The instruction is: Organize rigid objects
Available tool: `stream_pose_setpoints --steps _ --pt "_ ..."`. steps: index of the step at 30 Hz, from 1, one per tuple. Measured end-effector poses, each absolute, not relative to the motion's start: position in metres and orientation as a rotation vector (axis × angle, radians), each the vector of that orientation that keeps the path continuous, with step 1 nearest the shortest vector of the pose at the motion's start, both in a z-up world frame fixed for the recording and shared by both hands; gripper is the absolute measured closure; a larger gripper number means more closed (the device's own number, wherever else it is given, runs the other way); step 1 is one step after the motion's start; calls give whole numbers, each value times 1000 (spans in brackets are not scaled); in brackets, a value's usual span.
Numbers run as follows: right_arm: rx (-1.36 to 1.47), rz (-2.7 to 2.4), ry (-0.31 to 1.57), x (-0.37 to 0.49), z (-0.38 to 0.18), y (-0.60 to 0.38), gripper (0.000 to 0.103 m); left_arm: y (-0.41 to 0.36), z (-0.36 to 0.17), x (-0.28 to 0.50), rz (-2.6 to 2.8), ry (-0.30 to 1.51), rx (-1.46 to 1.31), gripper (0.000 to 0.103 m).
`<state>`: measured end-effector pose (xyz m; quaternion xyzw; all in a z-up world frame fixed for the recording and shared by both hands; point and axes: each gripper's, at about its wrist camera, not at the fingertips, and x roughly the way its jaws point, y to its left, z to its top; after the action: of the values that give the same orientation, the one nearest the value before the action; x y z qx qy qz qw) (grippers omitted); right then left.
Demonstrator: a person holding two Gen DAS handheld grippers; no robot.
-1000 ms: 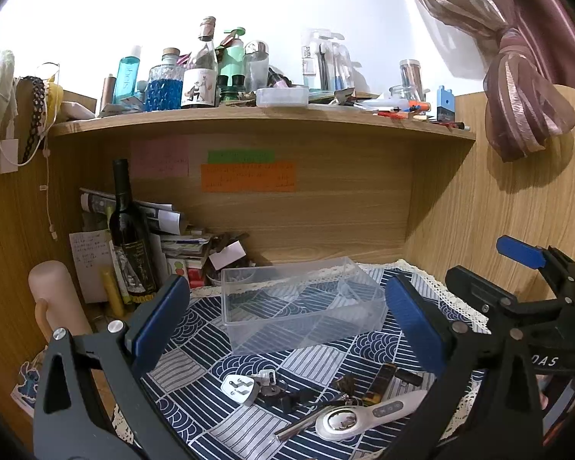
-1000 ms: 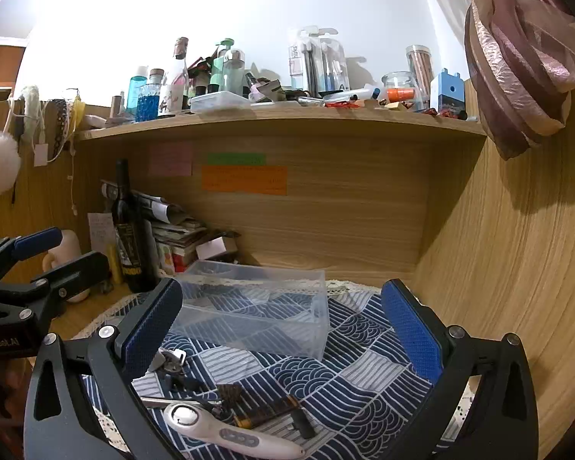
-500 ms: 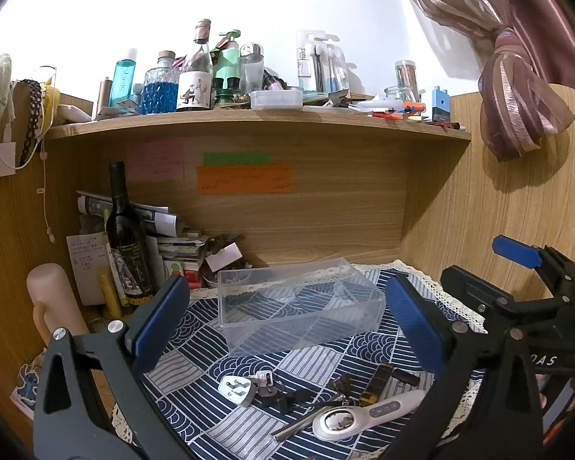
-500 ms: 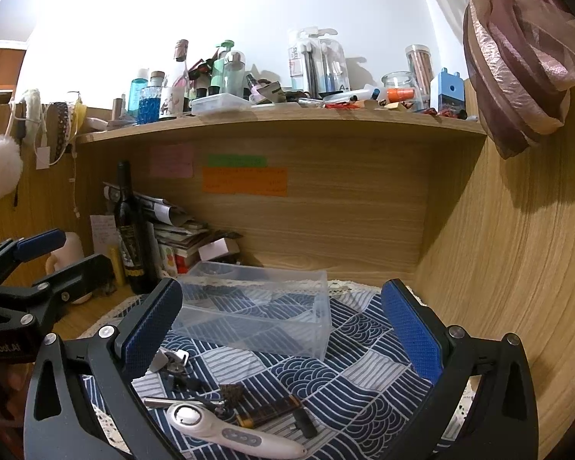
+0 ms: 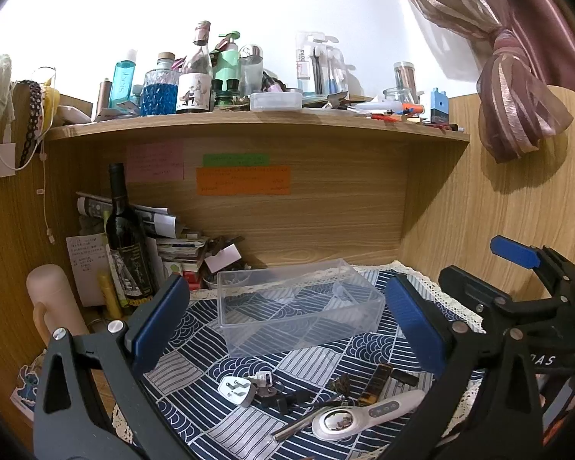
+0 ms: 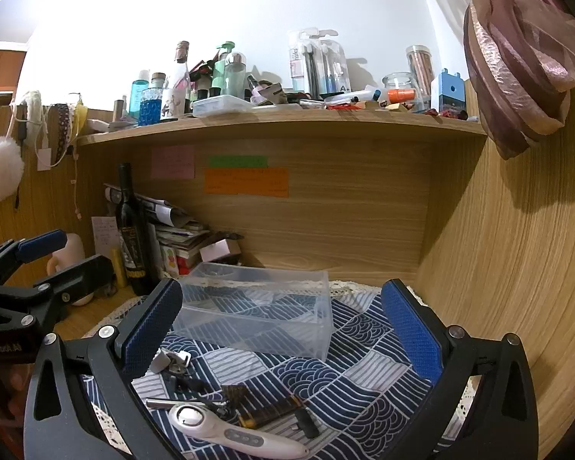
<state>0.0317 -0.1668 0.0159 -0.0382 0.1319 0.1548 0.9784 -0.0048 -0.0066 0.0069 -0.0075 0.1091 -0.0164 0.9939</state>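
A clear plastic divided box sits empty on a blue-and-white patterned cloth. In front of it lies a heap of small items: a white plug, keys, a brown clip, and a white handheld device. My left gripper is open and empty above the heap. My right gripper is open and empty, to the right. Each gripper shows in the other's view, the right one and the left one.
A dark wine bottle, papers and a pink flask stand at the back left. A wooden shelf above holds several bottles. A wooden side wall and a tied curtain are on the right.
Both views have shifted only slightly; the box and heap look a touch lower and nearer. Both grippers stay open and empty.
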Motion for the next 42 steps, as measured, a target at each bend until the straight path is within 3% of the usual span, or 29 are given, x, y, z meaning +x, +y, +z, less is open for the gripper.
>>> stream_pose_setpoints --steps 34,37,38,42 --pt "-56 351 273 38 13 -168 0 0 1 2 -54 255 -41 0" --pt "-57 337 292 43 9 -173 8 11 -2 9 -31 290 -55 15" --pt "-58 333 304 46 7 -175 15 15 -3 12 -25 304 -60 17" --pt "-50 337 377 59 -6 -184 26 34 -15 23 -10 370 -89 22"
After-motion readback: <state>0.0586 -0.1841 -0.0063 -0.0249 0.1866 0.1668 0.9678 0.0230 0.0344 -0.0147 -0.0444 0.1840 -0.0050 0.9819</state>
